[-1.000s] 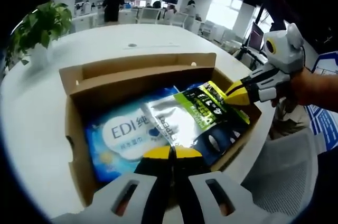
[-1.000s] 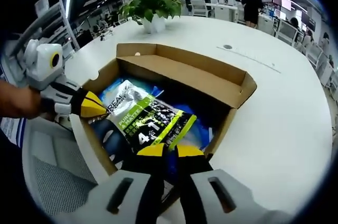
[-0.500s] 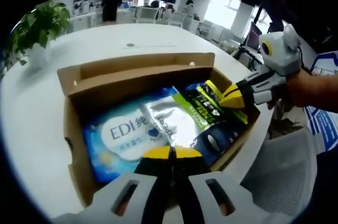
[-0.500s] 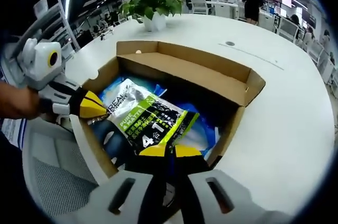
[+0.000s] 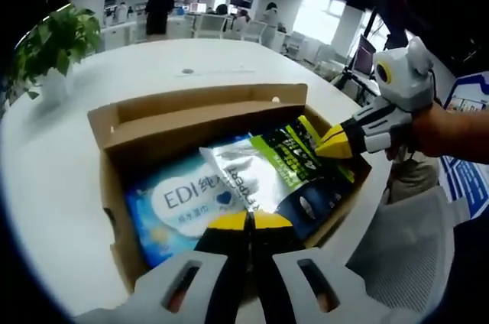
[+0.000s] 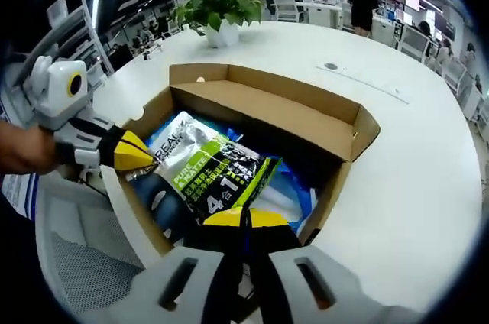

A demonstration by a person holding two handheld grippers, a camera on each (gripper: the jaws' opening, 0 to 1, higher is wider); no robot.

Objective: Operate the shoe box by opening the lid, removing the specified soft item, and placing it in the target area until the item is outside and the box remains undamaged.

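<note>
two grippers meet at one pouch inside the open shoe box, which sits on a round white table with its lid folded back on the far side. the box's near wall lies close to the table's edge, beside a grey mesh chair; on the far side the tabletop is bare up to a potted plant.

the silver and green pouch is inside the box, tilted up across a blue wipes pack and a dark packet. in the right gripper view the pouch has its silver end toward the box wall by the chair and its green end toward the camera.

the left gripper has its yellow tips pressed together on the pouch's silver end; seen in the right gripper view, it reaches in over the box wall from a person's hand. the right gripper is likewise closed on the pouch's green end, and in the left gripper view it comes in level over the opposite wall, held by a hand.
</note>
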